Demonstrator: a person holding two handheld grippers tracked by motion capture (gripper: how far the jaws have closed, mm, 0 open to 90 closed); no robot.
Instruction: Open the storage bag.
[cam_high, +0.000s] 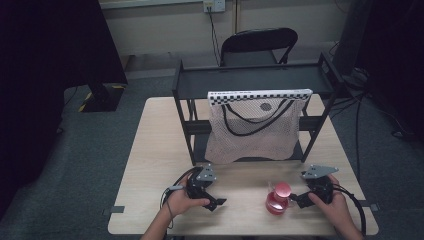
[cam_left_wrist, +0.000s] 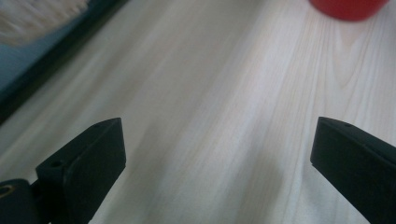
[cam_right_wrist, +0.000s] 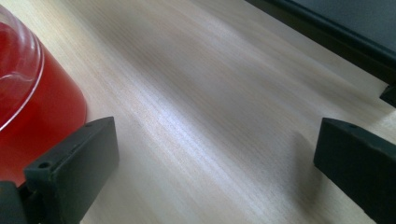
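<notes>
Table (cam_high: 150, 165): pale wood grain, rectangular, on grey carpet.

Red bottle (cam_high: 278, 199): clear, rounded body filled with red liquid, pink-red cap on top; stands upright near the table's near edge, right of centre. It sits between the two grippers, just beside the right one and well apart from the left one. In the right gripper view its red body (cam_right_wrist: 32, 112) stands close against the left jaw, outside the gap between the jaws; whether they touch cannot be told. In the left gripper view its red base (cam_left_wrist: 348, 8) shows at the far top edge.

Left gripper (cam_high: 216, 202): held in the person's left hand (cam_high: 185, 202) low over the near left part of the table, pointing right towards the bottle. Jaws stand wide apart with bare table between them.

Right gripper (cam_high: 295, 198): held in the person's right hand (cam_high: 334, 204) at the near right, pointing left at the bottle. Jaws stand wide apart, nothing between them.

Black metal rack (cam_high: 186, 117): two-tier, at the far half of the table.

Mesh bag (cam_high: 252, 132): off-white net with dark handles, hanging from the rack's front under a checkered strip (cam_high: 260, 95).

Black folding chair (cam_high: 257, 45): beyond the table's far edge.
</notes>
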